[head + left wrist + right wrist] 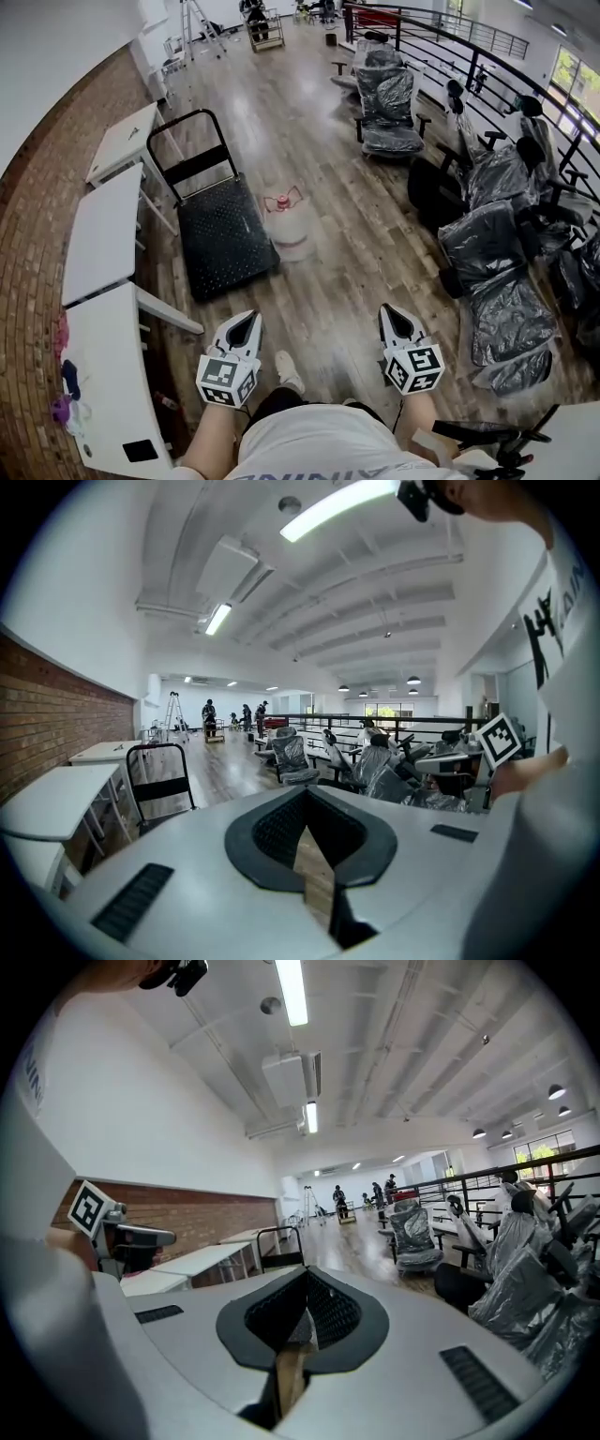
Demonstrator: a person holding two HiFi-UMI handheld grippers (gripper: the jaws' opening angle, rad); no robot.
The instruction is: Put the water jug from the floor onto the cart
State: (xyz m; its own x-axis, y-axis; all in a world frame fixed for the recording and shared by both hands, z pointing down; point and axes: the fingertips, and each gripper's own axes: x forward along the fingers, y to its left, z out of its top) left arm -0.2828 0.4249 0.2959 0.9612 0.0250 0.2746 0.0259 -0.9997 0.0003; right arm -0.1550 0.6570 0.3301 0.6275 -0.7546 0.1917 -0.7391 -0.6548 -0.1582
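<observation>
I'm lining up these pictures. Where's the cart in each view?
Head view: cart left of centre, beside the tables.
Left gripper view: only its handle, at left.
Right gripper view: only its handle, centre, just above the jaws.
Shared landmark: ladder at the hall's far end.

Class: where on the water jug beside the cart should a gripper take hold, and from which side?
Probably the reddish handle atop the water jug, from above on the near side: the jug stands upright, its body looks too wide for jaws, and the cart crowds its left.
</observation>
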